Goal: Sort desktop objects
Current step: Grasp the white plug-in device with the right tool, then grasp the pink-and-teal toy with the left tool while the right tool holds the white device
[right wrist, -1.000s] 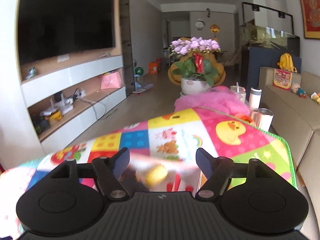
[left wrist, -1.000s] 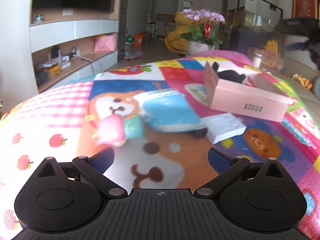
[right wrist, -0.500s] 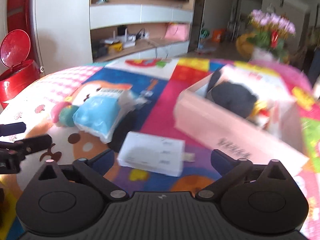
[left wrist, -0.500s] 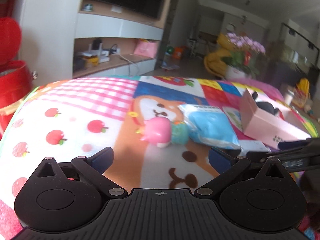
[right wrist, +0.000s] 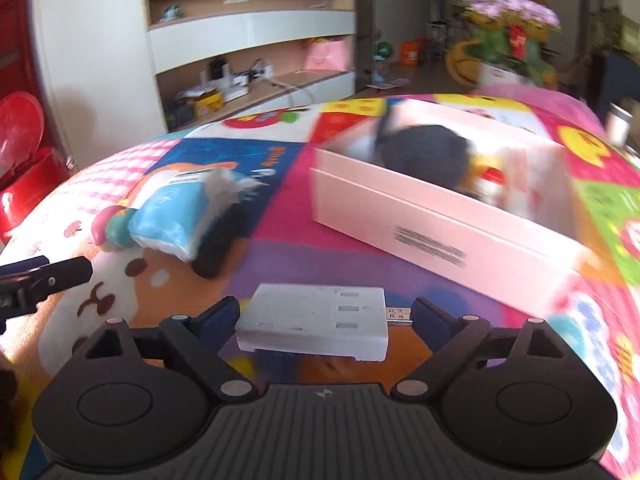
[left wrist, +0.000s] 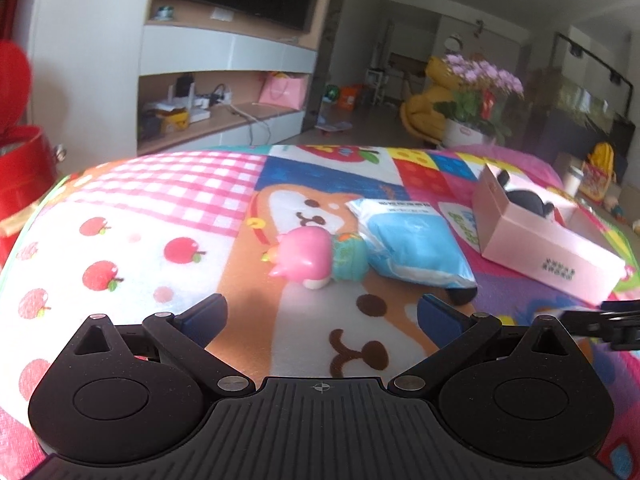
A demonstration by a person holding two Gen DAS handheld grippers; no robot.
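Observation:
My right gripper (right wrist: 326, 314) is low over the cartoon-print blanket (right wrist: 280, 240). A white plug block (right wrist: 316, 322) lies between its closing jaws, and its pads do not clearly press on it. Behind stands the open pink box (right wrist: 440, 232) with a black plush toy (right wrist: 424, 152) inside. My left gripper (left wrist: 320, 316) is open and holds nothing. A little way ahead of it lie a pink and teal toy (left wrist: 308, 258) and a blue tissue pack (left wrist: 412, 240). The tissue pack rests partly on a black object (left wrist: 462, 294). The pink box (left wrist: 540, 240) is at the right.
A red bin (left wrist: 24, 176) stands off the table's left edge. A white shelf unit (left wrist: 224, 92) and a potted flower (left wrist: 476, 100) are beyond the far edge. The right gripper's finger (left wrist: 612, 320) pokes in at the left wrist view's right edge.
My right gripper has swung left and come down from over the pink box to straddle the white plug block. The left gripper has turned left, bringing the red bin into view.

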